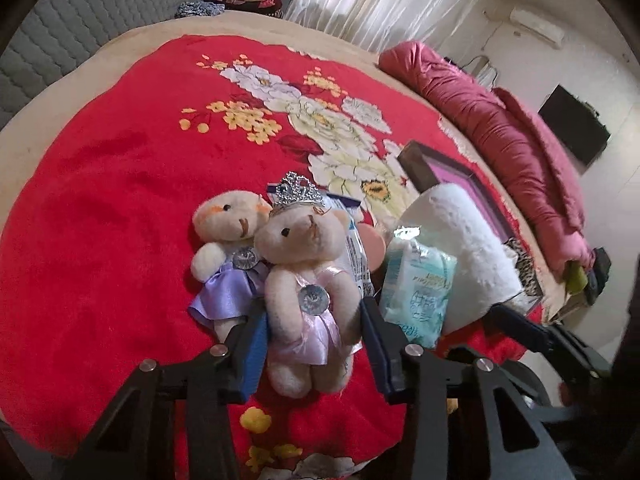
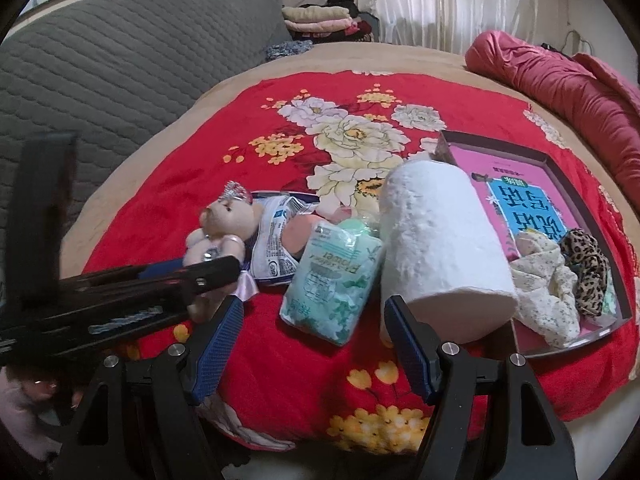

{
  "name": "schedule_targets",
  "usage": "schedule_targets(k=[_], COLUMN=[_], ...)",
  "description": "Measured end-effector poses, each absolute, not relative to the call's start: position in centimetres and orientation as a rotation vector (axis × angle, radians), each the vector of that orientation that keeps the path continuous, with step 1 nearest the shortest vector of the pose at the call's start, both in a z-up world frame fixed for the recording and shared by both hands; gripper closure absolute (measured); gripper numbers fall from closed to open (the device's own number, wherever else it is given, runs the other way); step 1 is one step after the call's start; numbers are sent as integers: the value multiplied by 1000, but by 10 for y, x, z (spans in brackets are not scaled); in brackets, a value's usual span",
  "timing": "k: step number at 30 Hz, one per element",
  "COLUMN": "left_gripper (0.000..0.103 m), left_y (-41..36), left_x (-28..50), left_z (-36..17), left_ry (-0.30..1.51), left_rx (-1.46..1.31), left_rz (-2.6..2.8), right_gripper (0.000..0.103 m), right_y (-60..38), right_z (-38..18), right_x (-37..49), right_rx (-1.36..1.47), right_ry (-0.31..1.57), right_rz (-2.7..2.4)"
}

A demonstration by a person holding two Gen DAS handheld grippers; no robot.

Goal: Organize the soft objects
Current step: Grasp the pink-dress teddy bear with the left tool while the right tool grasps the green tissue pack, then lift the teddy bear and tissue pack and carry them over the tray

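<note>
The teddy bear in the pink dress lies on the red floral blanket covering the bed, a silver tiara at its head, and the left hand-held gripper has its blue pads on either side of the bear's body, right up against the plush; whether they squeeze it is hard to call. Pressed to its side is a second bear in a purple dress. Just beside them sit a pale green tissue pack and a white paper roll, which leans against the dark tray holding a pink book, a cream cloth and a leopard-print scrunchie. The right hand-held gripper hovers wide open, holding nothing, the tissue pack between its fingers.
</note>
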State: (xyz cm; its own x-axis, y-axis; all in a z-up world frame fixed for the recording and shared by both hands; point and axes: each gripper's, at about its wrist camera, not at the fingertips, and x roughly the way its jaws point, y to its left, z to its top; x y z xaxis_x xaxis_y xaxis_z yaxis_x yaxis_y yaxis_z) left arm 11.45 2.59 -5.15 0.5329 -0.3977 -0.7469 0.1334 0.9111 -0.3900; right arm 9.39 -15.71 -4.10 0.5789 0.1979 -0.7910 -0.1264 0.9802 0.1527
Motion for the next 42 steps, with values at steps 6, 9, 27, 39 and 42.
schedule_targets(k=[6,9,27,39,42], left_gripper=[62,62,62,62,62], left_y=[37,40,54,51,47], left_x=[109,108,108,105,103], left_z=[-45,-46,-43,-34,-31], left_ry=[934,934,900,860,851], left_rx=[-333,-331,-393,-363,-344], left_rz=[-337,-335,-348,-354,-354], right_gripper=[29,29,38,55,55], right_y=[-150,-146,-134,-147,-148], right_z=[-56,-66,-92,-76,-64], right_x=[109,114,134,124,117], right_rx=[118,139,81,83,67], right_ry=[974,998,980,933,894], right_rz=[146,136,50,129,149])
